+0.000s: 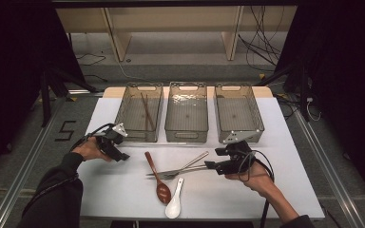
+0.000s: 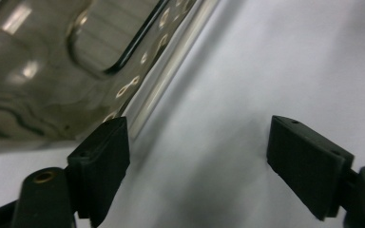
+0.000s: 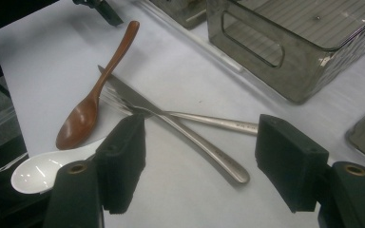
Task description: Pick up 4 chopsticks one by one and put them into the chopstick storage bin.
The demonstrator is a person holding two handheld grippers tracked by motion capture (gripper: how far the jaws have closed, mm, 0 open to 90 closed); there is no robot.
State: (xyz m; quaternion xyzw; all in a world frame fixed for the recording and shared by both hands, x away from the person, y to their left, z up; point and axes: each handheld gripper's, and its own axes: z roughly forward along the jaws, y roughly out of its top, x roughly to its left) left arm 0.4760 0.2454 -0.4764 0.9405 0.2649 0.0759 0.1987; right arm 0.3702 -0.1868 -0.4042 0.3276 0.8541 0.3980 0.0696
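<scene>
Glossy brown wooden spoon (image 3: 91,101), glazed white spoon (image 3: 43,167), polished metal fork (image 3: 180,131), smoky plastic bins (image 1: 186,112).

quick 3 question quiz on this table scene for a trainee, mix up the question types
1. True or false: the left bin already holds chopsticks.
2. Which lies nearest the table's near edge? A wooden spoon B white ceramic spoon C fork D table knife
3. Fill in: the jaws of the right hand-held gripper stand ____, nothing between them.

Key
1. True; the middle bin and right bin look empty.
2. B
3. Open; fork and knife cross just ahead of it.
</scene>
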